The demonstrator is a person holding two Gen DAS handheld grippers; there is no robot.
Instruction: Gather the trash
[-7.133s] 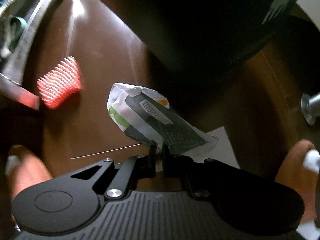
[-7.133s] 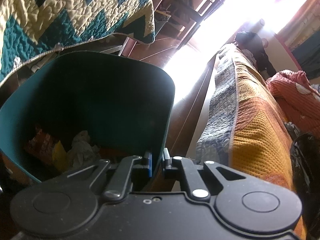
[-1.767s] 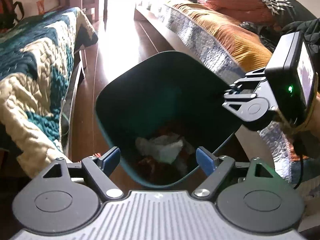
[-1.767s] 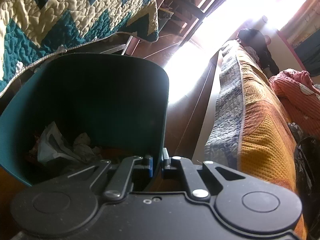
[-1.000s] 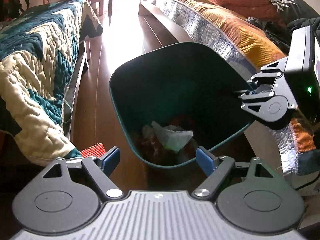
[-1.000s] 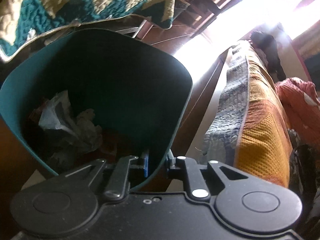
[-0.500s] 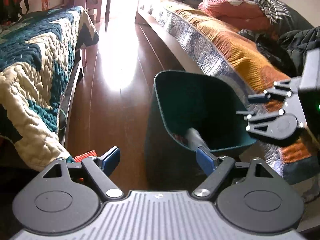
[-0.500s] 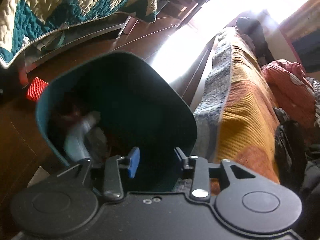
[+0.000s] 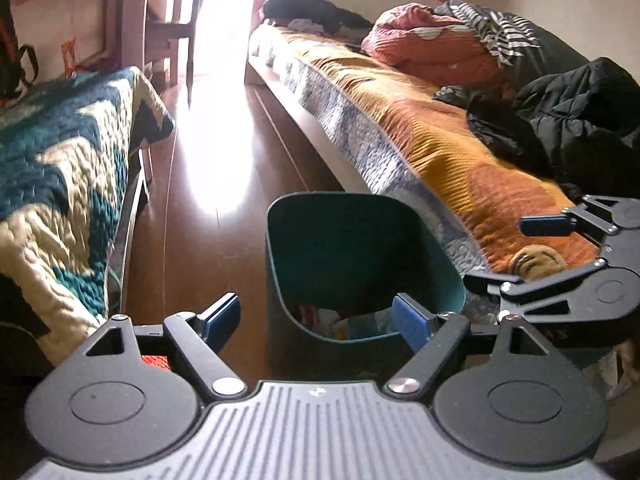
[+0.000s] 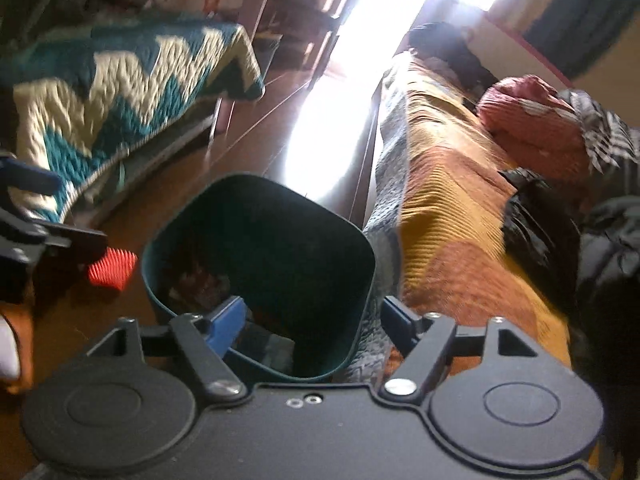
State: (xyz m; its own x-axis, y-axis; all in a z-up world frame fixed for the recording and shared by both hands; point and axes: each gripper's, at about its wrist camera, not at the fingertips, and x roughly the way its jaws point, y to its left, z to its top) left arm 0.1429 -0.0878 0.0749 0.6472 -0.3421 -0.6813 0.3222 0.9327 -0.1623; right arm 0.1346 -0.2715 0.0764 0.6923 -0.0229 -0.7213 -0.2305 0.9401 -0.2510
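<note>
A dark teal trash bin stands upright on the brown wooden floor between two beds, with crumpled wrappers and paper in its bottom. My left gripper is open and empty, just in front of the bin. My right gripper is open and empty above the bin's near rim; it also shows in the left wrist view at the right. A red ribbed piece lies on the floor left of the bin and shows in the left wrist view behind my left finger.
A bed with a teal and cream zigzag quilt runs along the left. A bed with an orange cover, a red pillow and black jackets runs along the right. Bright glare lies on the floor strip between them. A wooden chair stands at the far end.
My right gripper has opened and let go of the bin's rim. The bin went from tilted to upright on the floor. Both grippers have pulled back and up from it.
</note>
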